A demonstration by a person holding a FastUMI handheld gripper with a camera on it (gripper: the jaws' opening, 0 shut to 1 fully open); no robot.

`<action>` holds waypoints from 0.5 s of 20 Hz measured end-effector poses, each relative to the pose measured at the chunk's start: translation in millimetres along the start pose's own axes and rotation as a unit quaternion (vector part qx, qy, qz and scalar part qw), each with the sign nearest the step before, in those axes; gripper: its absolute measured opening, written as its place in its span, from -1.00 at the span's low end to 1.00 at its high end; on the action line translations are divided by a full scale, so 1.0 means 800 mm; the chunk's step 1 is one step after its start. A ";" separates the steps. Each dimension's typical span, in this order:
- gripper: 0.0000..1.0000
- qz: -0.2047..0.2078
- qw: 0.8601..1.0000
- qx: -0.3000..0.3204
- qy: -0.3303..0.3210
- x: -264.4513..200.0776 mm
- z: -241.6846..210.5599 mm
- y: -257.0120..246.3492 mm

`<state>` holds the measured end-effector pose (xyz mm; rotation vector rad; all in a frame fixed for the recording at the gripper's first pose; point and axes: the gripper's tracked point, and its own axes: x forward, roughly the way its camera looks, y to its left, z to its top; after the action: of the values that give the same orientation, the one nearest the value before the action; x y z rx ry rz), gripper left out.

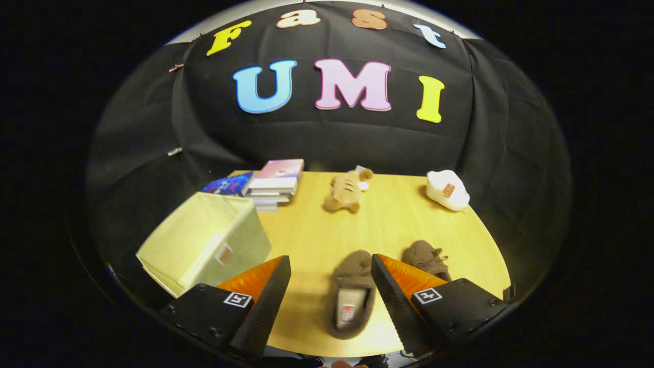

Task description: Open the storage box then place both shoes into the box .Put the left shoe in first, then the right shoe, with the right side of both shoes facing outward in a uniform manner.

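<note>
Item 1, near shoe [352, 294]: brown slipper, long axis running straight away from the gripper, toe toward the far edge of the desk, heel toward the near edge. Opening faces up, showing a pale insole with a small label, too blurred to make out. It lies on the desk between the two fingers, touched by neither.

Item 2, second shoe [426, 258]: same brown, soft-looking material, near the desk's right edge, just beyond the right finger, which partly hides it. Its heading cannot be told.

Item 3, storage box [204, 243]: pale yellow-green fabric cube at the desk's near left corner, tilted in the view, a small tag on the side facing the desk's middle. Whether its lid is open cannot be told.

Item 4, gripper [331, 268]: fingers spread wide, holding nothing, hovering over the near edge of the desk.

Other stock: stack of books [276, 185] at the far left corner; tan plush toy [346, 191] near the middle of the far edge; white object [447, 190] with a small label at the far right.

Surface: desk [311, 235], light yellow wood grain. Surroundings: black cloth wall [143, 138] draped behind and to both sides.
</note>
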<state>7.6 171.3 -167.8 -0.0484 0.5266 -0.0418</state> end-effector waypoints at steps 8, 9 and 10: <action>0.98 -0.059 0.995 -0.009 0.076 0.064 -0.101 -0.079; 0.98 -0.059 0.995 -0.009 0.083 0.076 -0.108 -0.081; 0.98 -0.060 0.994 -0.008 0.091 0.092 -0.115 -0.083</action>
<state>22.9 98.1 -280.3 -0.0918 0.7064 -0.1604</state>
